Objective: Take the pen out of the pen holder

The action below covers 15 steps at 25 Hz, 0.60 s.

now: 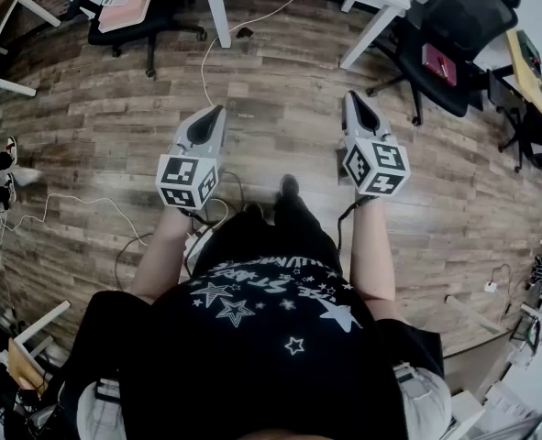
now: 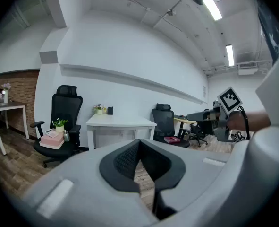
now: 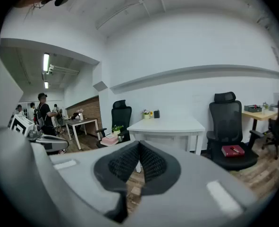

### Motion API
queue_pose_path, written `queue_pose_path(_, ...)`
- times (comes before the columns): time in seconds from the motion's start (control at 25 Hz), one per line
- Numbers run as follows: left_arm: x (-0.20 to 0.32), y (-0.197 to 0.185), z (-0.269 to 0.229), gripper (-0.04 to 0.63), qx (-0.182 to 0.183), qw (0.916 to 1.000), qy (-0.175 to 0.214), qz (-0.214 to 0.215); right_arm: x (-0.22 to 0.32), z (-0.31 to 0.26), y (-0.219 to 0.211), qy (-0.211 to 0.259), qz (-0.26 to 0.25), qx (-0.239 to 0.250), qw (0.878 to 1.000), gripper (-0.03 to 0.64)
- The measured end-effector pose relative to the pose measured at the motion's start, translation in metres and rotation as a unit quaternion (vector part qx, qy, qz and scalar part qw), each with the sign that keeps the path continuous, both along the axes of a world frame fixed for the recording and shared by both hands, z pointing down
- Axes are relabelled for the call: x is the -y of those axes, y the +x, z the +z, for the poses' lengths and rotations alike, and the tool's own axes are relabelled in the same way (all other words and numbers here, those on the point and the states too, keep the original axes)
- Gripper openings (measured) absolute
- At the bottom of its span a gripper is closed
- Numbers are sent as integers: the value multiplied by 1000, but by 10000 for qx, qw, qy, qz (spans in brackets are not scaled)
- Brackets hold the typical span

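**A:** Holding both tongs straight out ahead, is that the pose?

**B:** Yes. In the head view the bare forearms [image 1: 163,246] rise from the black star-printed shirt [image 1: 271,337] at the bottom of the frame. The left gripper [image 1: 217,111] sits left of centre and the right gripper [image 1: 353,97] right of centre. They are well apart, roughly level with each other, and both tip slightly down over the wooden floor [image 1: 280,81].

**A:** And the jaws?

**B:** Both are clenched with nothing in them. In the left gripper view the black pads [image 2: 125,159] meet at their tips, with only a sliver of floor showing below. The right gripper view shows the same.

**A:** Where's the pen holder, then?

**B:** Far off. Past the tips, around the middle of each gripper view, stands a white table [image 2: 120,123]. On it is a small dark cup [image 2: 110,110] next to a little plant [image 2: 99,109]. That cup may be the holder, but it is too small to make out any pen. It is well apart from both grippers.

**A:** What's around the table?

**B:** In the left gripper view, a black chair [image 2: 66,103] on its left carries pink boxes [image 2: 52,140]. Another one [image 2: 164,119] on its right holds a red book [image 2: 171,139].
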<state>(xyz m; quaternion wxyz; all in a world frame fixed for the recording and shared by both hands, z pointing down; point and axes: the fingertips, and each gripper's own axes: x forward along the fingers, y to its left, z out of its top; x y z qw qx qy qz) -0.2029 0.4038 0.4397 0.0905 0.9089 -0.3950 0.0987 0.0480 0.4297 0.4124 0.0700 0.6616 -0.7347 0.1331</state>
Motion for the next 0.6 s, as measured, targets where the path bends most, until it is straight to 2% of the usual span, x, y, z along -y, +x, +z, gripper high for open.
queue_pose_path(0.32,-9,3,-7,11,38,9999,161,-26,-10,-7,-5,124,-50,-15,9999,5)
queue_pose_path(0.6,-22,-25,4,11,8,9996,-26,-280,-14,8,-9,37,38,80,10000,5)
